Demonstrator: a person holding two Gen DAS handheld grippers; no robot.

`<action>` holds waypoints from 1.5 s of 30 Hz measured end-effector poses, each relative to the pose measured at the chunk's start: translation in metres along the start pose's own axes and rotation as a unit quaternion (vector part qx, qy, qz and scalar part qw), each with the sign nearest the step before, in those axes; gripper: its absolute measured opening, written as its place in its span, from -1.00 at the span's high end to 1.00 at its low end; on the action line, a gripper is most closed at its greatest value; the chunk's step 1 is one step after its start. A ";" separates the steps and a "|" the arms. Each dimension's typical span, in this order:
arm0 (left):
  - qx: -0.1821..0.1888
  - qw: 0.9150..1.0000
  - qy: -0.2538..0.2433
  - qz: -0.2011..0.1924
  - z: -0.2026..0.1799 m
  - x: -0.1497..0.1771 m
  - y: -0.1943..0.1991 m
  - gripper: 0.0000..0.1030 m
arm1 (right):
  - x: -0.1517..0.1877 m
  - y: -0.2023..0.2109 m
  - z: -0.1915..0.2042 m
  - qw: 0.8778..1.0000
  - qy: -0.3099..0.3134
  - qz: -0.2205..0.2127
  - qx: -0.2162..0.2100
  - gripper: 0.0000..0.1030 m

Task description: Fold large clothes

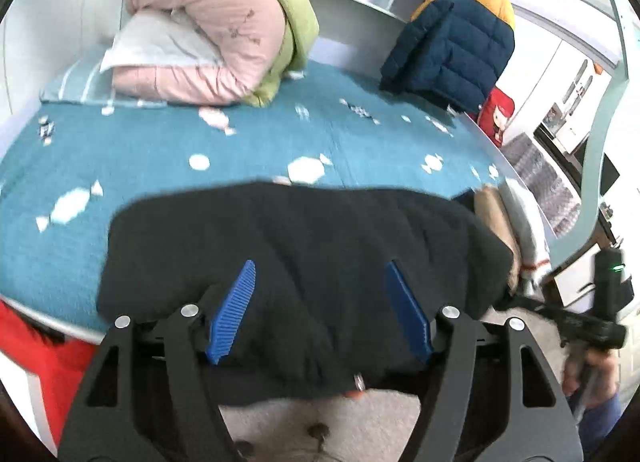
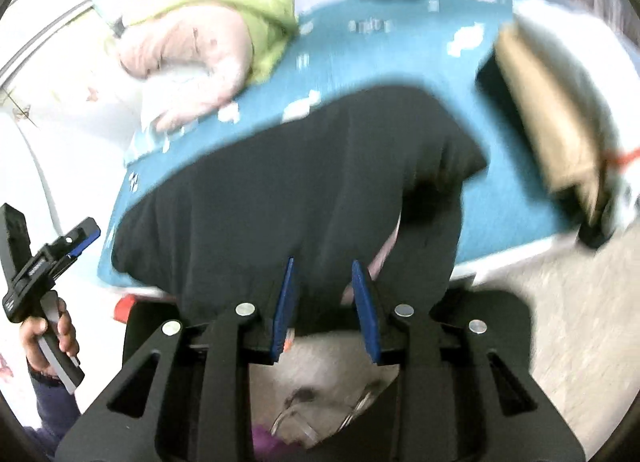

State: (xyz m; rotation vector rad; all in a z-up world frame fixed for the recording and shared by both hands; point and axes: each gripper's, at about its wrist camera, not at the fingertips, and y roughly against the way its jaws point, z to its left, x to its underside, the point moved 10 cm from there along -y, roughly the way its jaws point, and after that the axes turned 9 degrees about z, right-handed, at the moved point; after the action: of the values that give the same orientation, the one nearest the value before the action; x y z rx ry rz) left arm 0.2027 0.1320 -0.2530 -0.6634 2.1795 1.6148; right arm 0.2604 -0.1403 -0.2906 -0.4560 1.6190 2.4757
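A black garment (image 1: pixel 296 262) lies folded into a wide band on the teal bed (image 1: pixel 168 150), with its near edge hanging over the bed's front. My left gripper (image 1: pixel 322 264) hovers over it, open, blue pads (image 1: pixel 236 310) far apart with nothing pressed between them. In the blurred right wrist view the same black garment (image 2: pixel 304 174) fills the middle. My right gripper (image 2: pixel 323 262) is above its near edge with a narrow gap between the pads (image 2: pixel 286 302), and dark cloth shows behind the gap. Each view shows the other gripper at its side, held by a hand (image 2: pixel 60 334).
Pink and green quilts (image 1: pixel 208 34) are piled at the bed's far left. A navy and yellow puffer jacket (image 1: pixel 452 38) stands at the far right. Folded tan and white clothes (image 2: pixel 560 110) sit on the bed's right side. Pale floor (image 2: pixel 560 302) lies below the bed's edge.
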 end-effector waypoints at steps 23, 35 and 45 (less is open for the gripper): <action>-0.110 0.976 0.083 0.171 0.140 0.090 -0.137 -0.43 | -0.016 -0.130 -0.094 0.982 -0.034 0.139 0.124 0.63; -0.104 0.975 0.097 0.171 0.138 0.088 -0.143 -0.44 | 0.001 -0.157 -0.101 0.980 -0.071 0.156 0.097 0.64; -0.021 0.993 0.071 0.092 0.084 0.036 -0.074 -0.44 | -0.069 -0.081 -0.057 0.995 -0.044 0.068 0.054 0.55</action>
State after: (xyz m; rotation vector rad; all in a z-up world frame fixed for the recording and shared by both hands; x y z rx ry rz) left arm 0.2147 0.1889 -0.3555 -0.6228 2.3769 1.7580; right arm 0.3582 -0.1562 -0.3595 -0.2265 1.7917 2.4486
